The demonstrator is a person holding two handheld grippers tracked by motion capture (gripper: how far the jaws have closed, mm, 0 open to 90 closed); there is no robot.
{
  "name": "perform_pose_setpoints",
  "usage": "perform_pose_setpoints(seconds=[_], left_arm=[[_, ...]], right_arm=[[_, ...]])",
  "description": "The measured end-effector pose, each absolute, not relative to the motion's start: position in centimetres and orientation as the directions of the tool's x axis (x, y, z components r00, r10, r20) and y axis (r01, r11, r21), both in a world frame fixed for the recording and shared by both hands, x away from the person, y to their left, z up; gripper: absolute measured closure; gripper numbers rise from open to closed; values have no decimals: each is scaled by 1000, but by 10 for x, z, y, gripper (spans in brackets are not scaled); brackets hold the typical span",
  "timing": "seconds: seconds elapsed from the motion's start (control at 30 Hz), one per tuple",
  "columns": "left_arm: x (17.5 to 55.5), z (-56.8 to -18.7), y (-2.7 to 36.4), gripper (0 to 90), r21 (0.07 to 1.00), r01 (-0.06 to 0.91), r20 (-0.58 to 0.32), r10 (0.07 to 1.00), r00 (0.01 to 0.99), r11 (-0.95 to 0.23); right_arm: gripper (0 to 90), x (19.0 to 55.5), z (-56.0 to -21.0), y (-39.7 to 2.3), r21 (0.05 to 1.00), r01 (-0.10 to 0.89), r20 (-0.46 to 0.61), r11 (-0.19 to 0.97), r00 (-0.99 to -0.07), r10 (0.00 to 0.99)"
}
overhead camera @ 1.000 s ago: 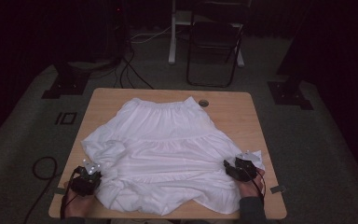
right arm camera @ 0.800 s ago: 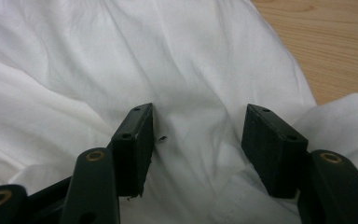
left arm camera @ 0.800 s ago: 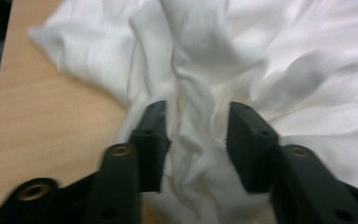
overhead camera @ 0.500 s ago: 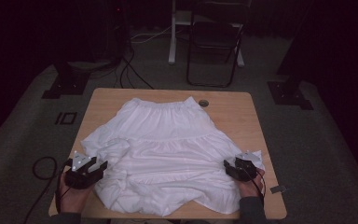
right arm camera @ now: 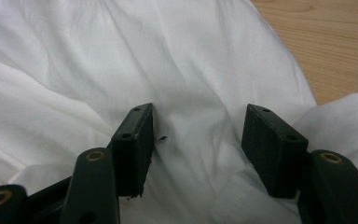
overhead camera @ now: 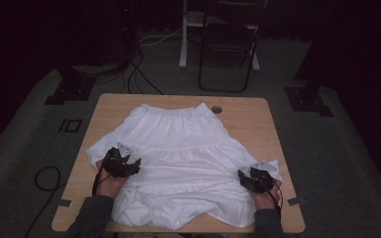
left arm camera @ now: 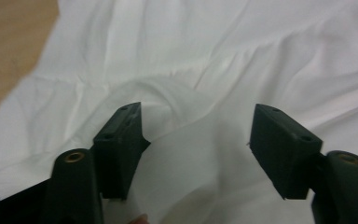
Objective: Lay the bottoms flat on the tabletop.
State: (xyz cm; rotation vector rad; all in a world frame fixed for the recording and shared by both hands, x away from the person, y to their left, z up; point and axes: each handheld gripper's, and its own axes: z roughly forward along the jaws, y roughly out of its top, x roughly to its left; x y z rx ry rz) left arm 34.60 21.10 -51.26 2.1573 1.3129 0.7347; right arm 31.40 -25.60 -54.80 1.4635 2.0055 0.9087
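A white tiered cotton skirt with a gathered elastic waistband [overhead camera: 181, 158] is spread flat over most of the light wooden table [overhead camera: 258, 124], its waistband toward the far edge and its wide hem bunched along the near edge. A raised fold of the cloth is seen between the jaws in the left gripper view, on the skirt's left flank [left arm camera: 168, 93].

The left gripper [overhead camera: 129, 166] is held over that flank; its jaws have just been opening and now stand wide apart, with cloth lying beneath them but nothing pinched. The right gripper [overhead camera: 250, 179] is rested at the skirt's right hem corner, its jaws likewise parted over the fabric [right arm camera: 196, 116], with no fold pressed between the pads.

The step in hand is judged to be a re-grip: the left side appears to have been released so that a new hold can be chosen, probably for smoothing or folding the garment. For the next move, the left jaws would need to be lowered onto the raised fold and closed on it, and the right jaws closed on the hem corner, so that both sides can be lifted together without the thin cloth slipping or dragging.

A small round grommet hole [overhead camera: 217, 109] is set in the table just beyond the waistband.
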Motion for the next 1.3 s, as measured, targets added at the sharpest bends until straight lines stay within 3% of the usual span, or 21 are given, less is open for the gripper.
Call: perform_pose_setpoints(seconds=[0.1, 0.2, 0.3, 0.6, 0.67, 0.7, 0.87, 1.13, 1.3], left_arm=[[346, -528, 223, 381, 625, 672, 191, 913, 360, -396], [337, -531, 244, 574, 651, 673, 146, 929, 341, -350], [323, -530, 256, 658, 645, 679, 148, 929, 340, -351], [299, -527, 271, 640, 667, 684, 112, 947, 300, -296], [294, -527, 275, 667, 648, 695, 185, 950, 253, -311], [292, -527, 281, 676, 651, 702, 165, 957, 239, -288], [272, -528, 301, 773, 619, 725, 235, 952, 198, -303], [250, -529, 340, 758, 649, 738, 162, 981, 103, -185], [243, -527, 349, 729, 653, 739, 165, 984, 73, -164]], right_arm=[[432, 314, -548, -256, 754, 625, -5, 202, -303, 953], [433, 314, -548, -256, 754, 624, -5, 203, -303, 953], [432, 314, -548, -256, 754, 622, -6, 210, -313, 950], [431, 314, -548, -255, 755, 619, -6, 217, -325, 946], [431, 314, -548, -255, 755, 619, -6, 217, -325, 946], [431, 314, -548, -255, 755, 619, -5, 217, -325, 946], [431, 314, -548, -255, 754, 620, -5, 216, -324, 946], [448, 314, -545, -265, 738, 643, -9, 204, -293, 956], [452, 312, -544, -278, 728, 664, -7, 172, -244, 970]])
